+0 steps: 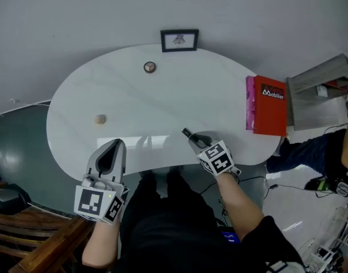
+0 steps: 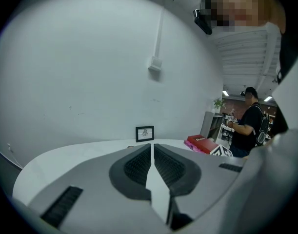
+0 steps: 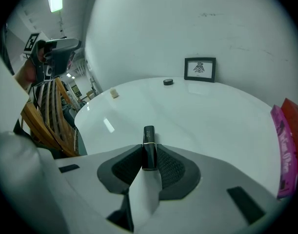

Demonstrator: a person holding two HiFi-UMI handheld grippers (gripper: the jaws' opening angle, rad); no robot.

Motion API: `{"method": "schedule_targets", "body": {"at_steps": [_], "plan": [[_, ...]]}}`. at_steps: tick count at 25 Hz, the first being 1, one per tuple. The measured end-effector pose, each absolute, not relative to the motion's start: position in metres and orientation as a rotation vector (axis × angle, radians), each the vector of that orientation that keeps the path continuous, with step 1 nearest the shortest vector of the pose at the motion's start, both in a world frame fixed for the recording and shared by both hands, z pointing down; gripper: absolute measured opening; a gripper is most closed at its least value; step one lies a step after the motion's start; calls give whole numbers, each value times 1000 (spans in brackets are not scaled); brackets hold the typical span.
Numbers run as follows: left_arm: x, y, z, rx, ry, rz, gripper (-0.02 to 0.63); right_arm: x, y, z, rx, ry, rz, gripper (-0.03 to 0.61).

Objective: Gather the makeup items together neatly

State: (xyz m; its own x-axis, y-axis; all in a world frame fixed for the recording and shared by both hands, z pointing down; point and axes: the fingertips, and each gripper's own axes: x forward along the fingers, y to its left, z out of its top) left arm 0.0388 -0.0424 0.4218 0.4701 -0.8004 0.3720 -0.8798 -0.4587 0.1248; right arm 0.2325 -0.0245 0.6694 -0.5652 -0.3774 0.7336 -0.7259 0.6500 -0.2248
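The right tongs (image 3: 149, 155) pinch a black lipstick (image 3: 149, 135) between their pads. The tube has a thin gold band and its far end sticks out past the tips. It is held tilted down over the near edge of the tabletop (image 1: 179, 101), a little right of the middle. Whether its end touches the surface cannot be told.

The left tongs (image 2: 152, 150) are pressed together with nothing between them. They hover over the near left edge, well apart from the right pair.

A small beige piece (image 1: 99, 119) lies near the left edge, just beyond the left tongs. A round case (image 1: 150, 67) with a dark rim lies near the far edge, left of the middle. Just beside it to the right, a dark picture frame (image 1: 179, 40) stands upright at the far edge against the wall. A red box (image 1: 269, 110) lies flat at the right edge, with a pink box (image 1: 250, 104) showing from under its left side. The lipstick, the beige piece and the round case are all well apart from each other.
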Motion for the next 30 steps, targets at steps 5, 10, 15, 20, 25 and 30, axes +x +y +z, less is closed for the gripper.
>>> {"method": "schedule_targets", "body": {"at_steps": [5,10,15,20,25,30], "plan": [[15,-42,411,2425,-1455,351,28,223,-33,643,890,-2241,695,103],[-22,-53,403,2453,-1462,313,28,198,-53,601,947,-2275,640,101],[-59,-61,394,2515,-1436,337,28,161,-69,563,1016,-2302,606,103],[-100,-72,390,2531,-1418,311,28,124,-84,534,1064,-2326,592,101],[-137,-78,390,2557,-1397,291,28,87,-92,519,1093,-2337,582,101],[-171,-80,391,2560,-1362,281,28,49,-94,509,1117,-2344,593,103]]}}
